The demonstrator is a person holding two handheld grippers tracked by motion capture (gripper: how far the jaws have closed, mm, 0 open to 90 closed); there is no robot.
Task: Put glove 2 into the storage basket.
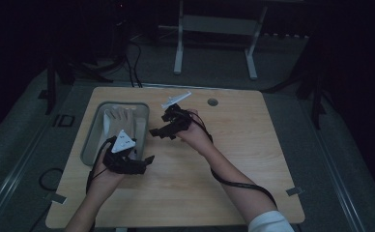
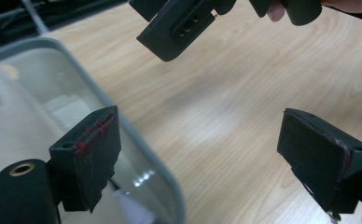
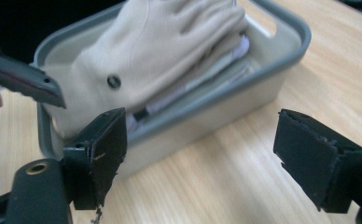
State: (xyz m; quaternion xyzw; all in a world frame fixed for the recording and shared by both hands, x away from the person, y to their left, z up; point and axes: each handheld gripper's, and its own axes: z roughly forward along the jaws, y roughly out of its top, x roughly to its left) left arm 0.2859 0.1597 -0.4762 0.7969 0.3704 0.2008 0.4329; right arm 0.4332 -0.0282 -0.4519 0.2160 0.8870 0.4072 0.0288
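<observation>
A grey bin [image 1: 91, 139] sits on the left part of the wooden table [image 1: 234, 145] and holds folded beige gloves [image 1: 119, 120]. My left gripper [image 1: 144, 157] is at the bin's near right corner, open, with nothing between its jaws. In the left gripper view [image 2: 200, 126] the bin's rim [image 2: 137, 144] passes behind the left jaw. My right gripper [image 1: 159, 128] hovers just right of the bin, open and empty. In the right gripper view [image 3: 200, 123] it faces the bin's wall [image 3: 244, 88] and the top glove [image 3: 170, 42], which has a small dark button [image 3: 114, 82].
A round cable hole [image 1: 212, 102] lies at the table's back middle. A white frame [image 1: 214, 29] stands on the floor beyond the table. The right gripper's cable [image 1: 238, 183] trails along the forearm. Bare wood stretches to the right and front of the table.
</observation>
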